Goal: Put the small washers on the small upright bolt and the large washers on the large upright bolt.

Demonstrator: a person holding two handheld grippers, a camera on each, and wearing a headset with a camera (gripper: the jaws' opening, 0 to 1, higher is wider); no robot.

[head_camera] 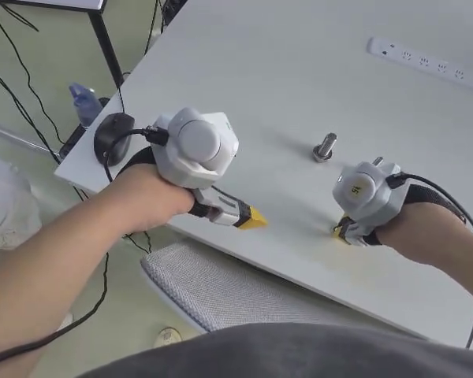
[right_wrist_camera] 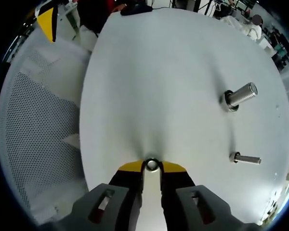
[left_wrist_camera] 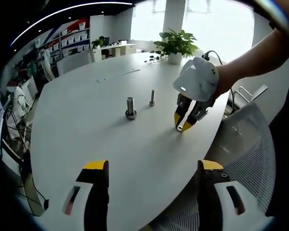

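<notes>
Your right gripper (left_wrist_camera: pixel 184 120) pinches a small silver metal washer (right_wrist_camera: pixel 151 164) between its yellow-tipped jaws, closed on the ring's rim, right at the near edge of the white oval tabletop (head_camera: pixel 284 71), while your left gripper (left_wrist_camera: pixel 152 164) hangs at that same edge with its jaws spread wide and nothing between them. In the head view your two hands hold the grippers side by side and well apart, the left gripper pointing across toward the right one. Beyond the right gripper, farther in on the tabletop, the large upright steel bolt (right_wrist_camera: pixel 241 95) stands on its broad base; the small upright steel bolt (right_wrist_camera: pixel 245 159) stands near it but apart from it, and in the head view pokes up just behind the right gripper's white body. The washer sits well short of both bolts, with bare tabletop between. A white power strip (head_camera: pixel 426 61) lies along the far side of the tabletop, a potted green plant (left_wrist_camera: pixel 176 45) sits at the far end in the left gripper view, and a grey mesh chair (head_camera: pixel 221 291) stands just below the near edge, under your hands
</notes>
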